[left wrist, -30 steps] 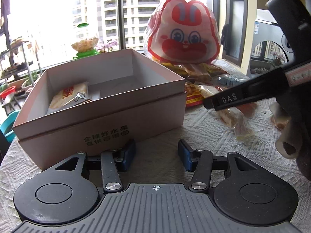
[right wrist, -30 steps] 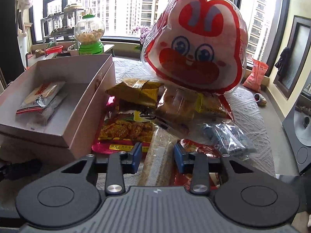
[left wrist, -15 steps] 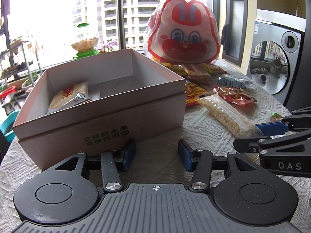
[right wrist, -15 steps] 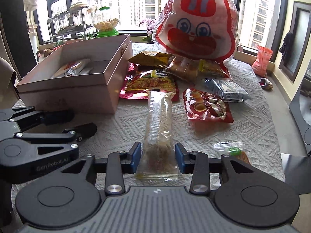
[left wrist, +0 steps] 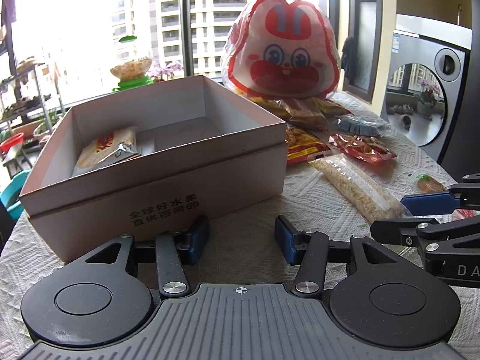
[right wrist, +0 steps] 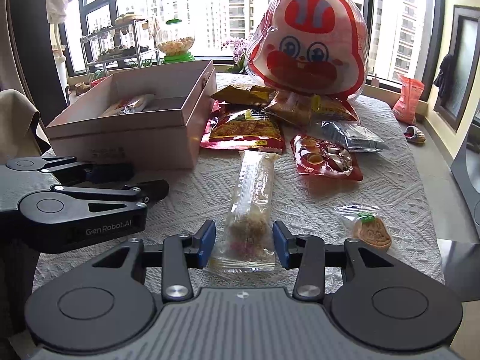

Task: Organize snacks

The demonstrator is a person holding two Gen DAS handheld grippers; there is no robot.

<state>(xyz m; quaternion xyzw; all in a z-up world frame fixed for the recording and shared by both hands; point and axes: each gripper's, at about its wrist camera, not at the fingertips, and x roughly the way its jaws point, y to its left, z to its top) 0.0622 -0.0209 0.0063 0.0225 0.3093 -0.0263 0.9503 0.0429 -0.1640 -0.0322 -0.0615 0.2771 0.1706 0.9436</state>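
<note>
Box (left wrist: 168, 186) open, one snack packet (left wrist: 105, 147) inside. Right gripper (right wrist: 243, 244) jaws just opening, straddling long packet (right wrist: 252, 198) beside box, pads off it. Left gripper (left wrist: 241, 240) open, empty, before box.

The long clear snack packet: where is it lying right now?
In the right wrist view the long clear snack packet lies on the tablecloth, its near end between the open right gripper, its far end touching the red packet.

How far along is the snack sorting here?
Barely started: only a couple of packets lie in the box. The right gripper, jaws just opening, straddles the long clear packet without pressing it. The left gripper is open and empty. The other snacks remain outside.
</note>
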